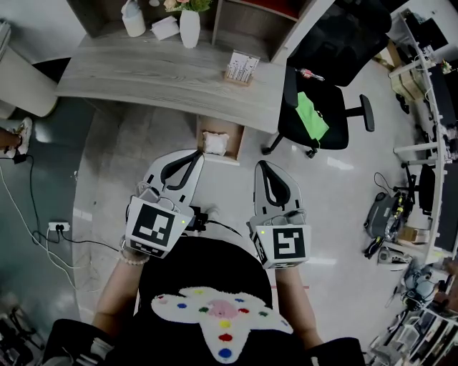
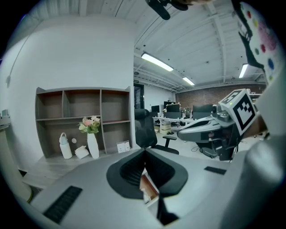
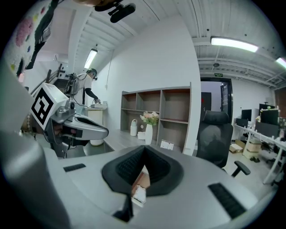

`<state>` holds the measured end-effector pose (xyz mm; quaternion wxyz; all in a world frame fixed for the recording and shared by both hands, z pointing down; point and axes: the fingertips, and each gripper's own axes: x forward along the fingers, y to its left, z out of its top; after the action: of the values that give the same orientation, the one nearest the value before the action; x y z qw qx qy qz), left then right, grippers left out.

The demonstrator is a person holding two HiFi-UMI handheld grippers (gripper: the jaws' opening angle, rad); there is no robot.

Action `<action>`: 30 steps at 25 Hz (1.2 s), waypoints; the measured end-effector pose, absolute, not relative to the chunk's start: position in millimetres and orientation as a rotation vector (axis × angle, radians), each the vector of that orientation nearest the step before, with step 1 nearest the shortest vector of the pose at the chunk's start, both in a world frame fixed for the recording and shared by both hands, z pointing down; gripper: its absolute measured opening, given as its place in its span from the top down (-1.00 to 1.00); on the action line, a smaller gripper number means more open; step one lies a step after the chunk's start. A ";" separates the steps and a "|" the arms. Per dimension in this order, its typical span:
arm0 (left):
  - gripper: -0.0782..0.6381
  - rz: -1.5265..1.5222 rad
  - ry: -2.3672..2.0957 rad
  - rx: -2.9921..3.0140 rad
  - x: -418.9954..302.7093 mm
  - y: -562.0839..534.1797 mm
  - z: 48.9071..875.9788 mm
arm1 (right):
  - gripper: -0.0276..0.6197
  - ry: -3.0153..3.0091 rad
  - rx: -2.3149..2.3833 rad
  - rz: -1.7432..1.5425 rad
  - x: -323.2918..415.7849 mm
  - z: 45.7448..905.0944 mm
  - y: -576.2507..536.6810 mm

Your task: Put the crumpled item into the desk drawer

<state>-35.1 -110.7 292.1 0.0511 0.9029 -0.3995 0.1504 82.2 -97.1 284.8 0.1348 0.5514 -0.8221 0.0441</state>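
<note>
The crumpled white item (image 1: 215, 141) lies inside the open wooden drawer (image 1: 237, 140) under the grey desk (image 1: 157, 71). Both grippers hang in front of my body, short of the drawer, jaws pointing toward the desk. My left gripper (image 1: 195, 154) is shut and holds nothing; its own view shows its tips (image 2: 144, 152) meeting, with the drawer (image 2: 151, 187) in the gap below them. My right gripper (image 1: 261, 166) is shut and empty too. Under its closed tips (image 3: 144, 148) shows the crumpled item (image 3: 138, 195) in the drawer.
A black office chair (image 1: 315, 107) with a green thing on its seat stands right of the drawer. On the desk are a white vase (image 1: 189, 27), a bottle (image 1: 133, 20) and a card holder (image 1: 241, 68). Cables and a power strip (image 1: 57, 227) lie on the floor at left.
</note>
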 end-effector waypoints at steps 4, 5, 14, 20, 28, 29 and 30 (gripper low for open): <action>0.75 0.464 -1.207 2.762 -32.3 -108.5 291.5 | 0.91 -2.387 1.608 0.129 82.4 283.9 -96.9; 0.75 0.467 -1.205 2.765 -32.1 -108.0 291.5 | 0.90 -2.385 1.611 0.131 82.6 284.6 -96.7; 0.75 0.468 -1.200 2.769 -32.4 -106.0 291.3 | 0.90 -2.380 1.604 0.108 79.9 281.5 -94.5; 0.75 0.468 -1.193 2.775 -31.7 -104.4 292.4 | 0.90 -2.377 1.606 0.095 79.3 280.8 -92.6; 0.75 0.469 -1.190 2.782 -32.0 -104.5 290.6 | 0.90 -2.370 1.615 0.091 80.7 279.5 -91.1; 0.75 0.470 -1.191 2.783 -32.2 -104.3 290.8 | 0.91 -2.369 1.615 0.091 80.7 279.5 -90.8; 0.75 0.470 -1.190 2.782 -32.5 -103.9 291.2 | 0.91 -2.368 1.615 0.090 80.7 279.9 -90.3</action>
<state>-32.5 -103.9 291.2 0.0395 0.9078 -0.3884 0.1533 80.7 -90.3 279.9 0.1363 0.5580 -0.8180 0.0312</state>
